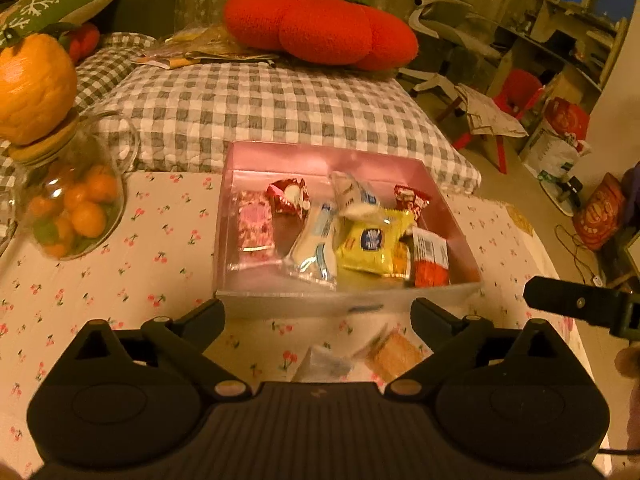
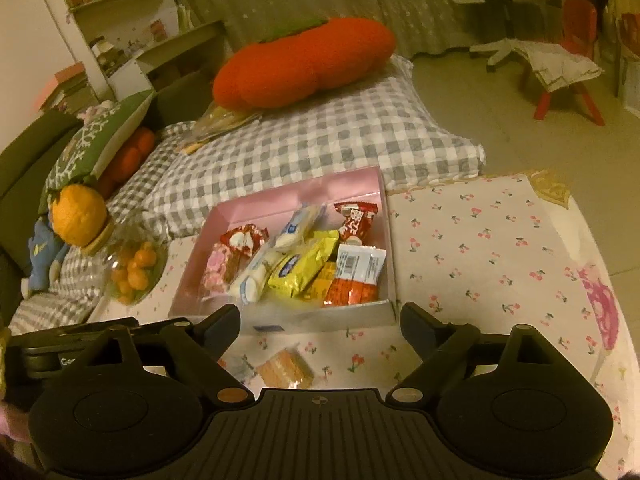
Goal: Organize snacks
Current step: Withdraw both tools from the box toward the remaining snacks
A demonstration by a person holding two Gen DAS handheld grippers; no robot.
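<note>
A pink box [image 1: 320, 156] [image 2: 320, 184] sits on the cherry-print table and holds several wrapped snacks: a yellow packet [image 1: 372, 244] [image 2: 304, 268], white-blue packets [image 1: 320, 240] [image 2: 256, 276], red packets [image 1: 288, 196] [image 2: 356, 220], a pink one [image 1: 256, 224] [image 2: 218, 268] and an orange-red one [image 1: 430, 260] [image 2: 354, 280]. A wafer snack in clear wrap [image 1: 392, 354] [image 2: 284, 368] lies on the table in front of the box, between the fingers of both grippers. My left gripper [image 1: 320, 316] is open and empty. My right gripper [image 2: 320, 324] is open and empty.
A glass jar of small oranges [image 1: 76, 208] [image 2: 134, 270] with an orange-shaped lid stands left of the box. A grey checked cushion [image 1: 260, 108] [image 2: 320, 140] and a red plush cushion [image 1: 320, 28] [image 2: 304, 60] lie behind. The table edge curves at the right [image 2: 616, 280].
</note>
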